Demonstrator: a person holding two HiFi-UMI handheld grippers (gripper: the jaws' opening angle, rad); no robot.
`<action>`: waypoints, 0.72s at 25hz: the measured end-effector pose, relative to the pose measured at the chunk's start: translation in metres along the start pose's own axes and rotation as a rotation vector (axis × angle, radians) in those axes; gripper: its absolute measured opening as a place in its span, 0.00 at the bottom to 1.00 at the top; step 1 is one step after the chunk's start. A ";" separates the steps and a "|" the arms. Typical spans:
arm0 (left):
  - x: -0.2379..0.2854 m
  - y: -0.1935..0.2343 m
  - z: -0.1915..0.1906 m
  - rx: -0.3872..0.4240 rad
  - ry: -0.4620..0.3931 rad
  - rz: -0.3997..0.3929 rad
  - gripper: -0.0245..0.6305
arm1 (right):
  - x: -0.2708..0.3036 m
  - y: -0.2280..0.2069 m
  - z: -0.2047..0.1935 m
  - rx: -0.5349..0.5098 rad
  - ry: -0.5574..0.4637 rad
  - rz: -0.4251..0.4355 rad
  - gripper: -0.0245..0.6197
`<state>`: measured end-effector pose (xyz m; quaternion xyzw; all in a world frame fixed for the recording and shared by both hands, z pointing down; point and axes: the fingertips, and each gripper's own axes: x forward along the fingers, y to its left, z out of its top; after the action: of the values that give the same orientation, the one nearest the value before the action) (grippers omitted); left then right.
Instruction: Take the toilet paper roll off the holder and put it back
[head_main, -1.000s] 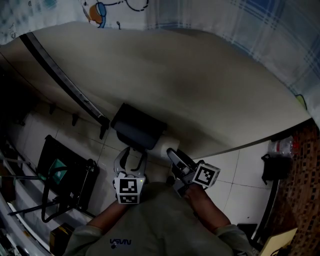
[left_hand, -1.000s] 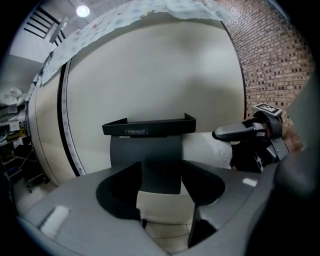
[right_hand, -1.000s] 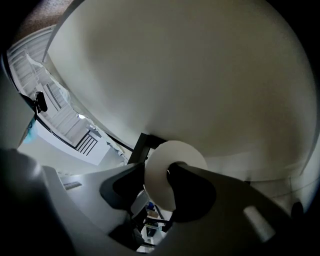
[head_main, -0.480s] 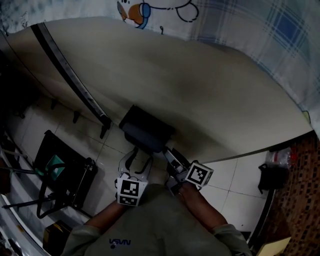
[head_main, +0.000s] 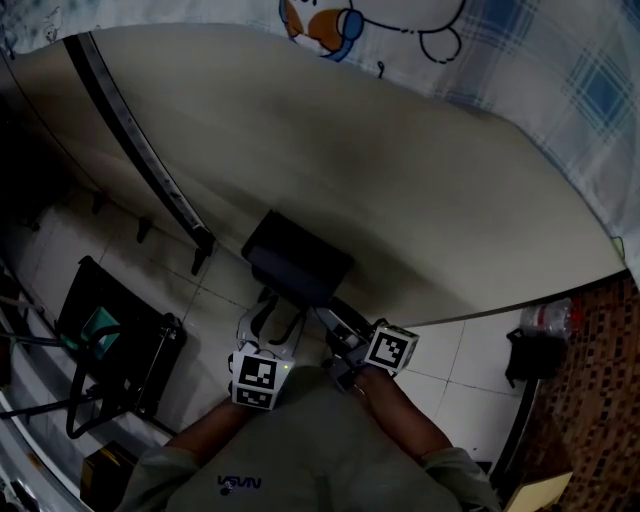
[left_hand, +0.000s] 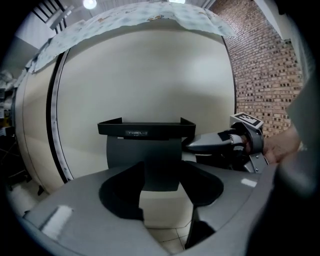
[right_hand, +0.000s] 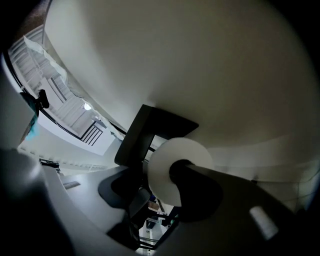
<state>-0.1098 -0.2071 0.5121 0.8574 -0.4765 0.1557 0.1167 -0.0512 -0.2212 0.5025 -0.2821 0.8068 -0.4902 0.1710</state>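
The toilet paper roll (right_hand: 162, 165) sits under the dark holder (head_main: 298, 262), just below centre in the head view. The right gripper (right_hand: 157, 187) has it by the wall: one jaw runs into the core, the other lies against the outside, and they look clamped on the paper. The left gripper (left_hand: 162, 175) hangs released, jaws wide apart, framing the holder's flap and the pale roll beneath it. Whether it touches either one cannot be told.

The roll should be light and soft. It will crush or go oval under a hard squeeze, and the loose outer sheet may unwind. The cardboard core is the stiffest part, so the core-and-wall hold looks the sound one.

The holder is fixed to a smooth cream panel (head_main: 400, 170), with a black strip (head_main: 140, 150) running down its left. Cartoon-print cloth (head_main: 560, 60) drapes along the top. White tiles (head_main: 450, 380) fill the bottom of the frame and a black rack (head_main: 110, 340) stands lower left. Brick wall (left_hand: 260, 75) shows at the right of the left gripper view.
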 end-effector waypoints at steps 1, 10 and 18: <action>0.001 0.001 0.000 -0.005 -0.002 -0.003 0.38 | -0.005 -0.001 0.000 0.005 -0.004 -0.008 0.32; 0.000 0.016 -0.003 -0.064 -0.023 -0.025 0.33 | -0.026 -0.012 -0.003 -0.016 -0.021 -0.109 0.09; -0.007 0.027 -0.002 -0.058 -0.042 -0.024 0.27 | -0.004 -0.010 -0.004 -0.055 0.005 -0.133 0.04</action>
<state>-0.1368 -0.2150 0.5128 0.8623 -0.4730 0.1223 0.1332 -0.0472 -0.2193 0.5132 -0.3386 0.7997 -0.4789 0.1284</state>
